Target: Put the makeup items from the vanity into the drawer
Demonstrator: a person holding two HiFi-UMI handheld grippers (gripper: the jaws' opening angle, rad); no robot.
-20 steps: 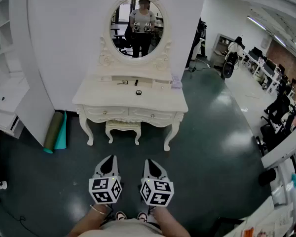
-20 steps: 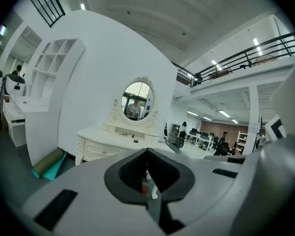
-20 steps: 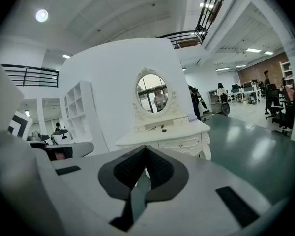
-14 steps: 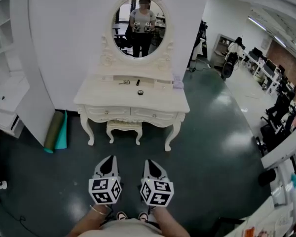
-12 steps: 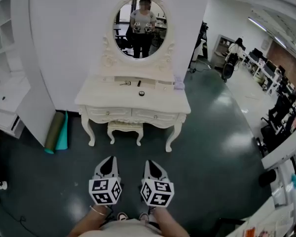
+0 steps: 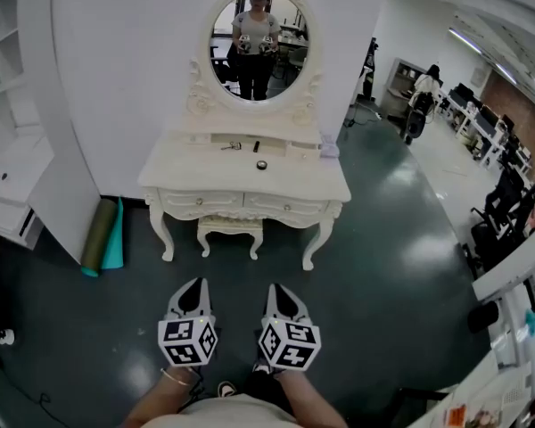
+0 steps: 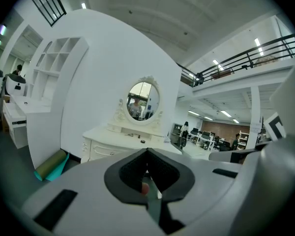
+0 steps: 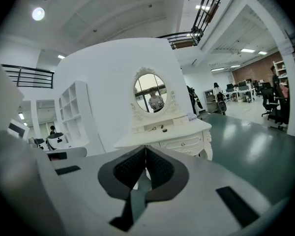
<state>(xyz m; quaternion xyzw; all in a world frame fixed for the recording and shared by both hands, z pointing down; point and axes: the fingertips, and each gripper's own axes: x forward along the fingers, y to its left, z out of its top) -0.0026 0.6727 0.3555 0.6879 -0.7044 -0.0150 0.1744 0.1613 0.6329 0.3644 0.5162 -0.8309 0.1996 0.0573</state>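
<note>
While vanity tabletop (image 6: 216, 182) stands well apart: left gripper (image 6: 194, 288), right gripper (image 6: 282, 292), fingers clenched, empty. Risk: unopened fingers knocking small makeup items (image 6: 262, 165) off edge.

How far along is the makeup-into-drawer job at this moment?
Done: nothing visible. The small dark makeup items lie on the vanity top, and both drawers look closed. In hand: nothing. The left gripper and right gripper are shut and empty, well short of the vanity. Left: everything.

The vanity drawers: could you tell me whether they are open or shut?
Shut: both drawer fronts sit flush with the vanity, neither pulled out.
</note>
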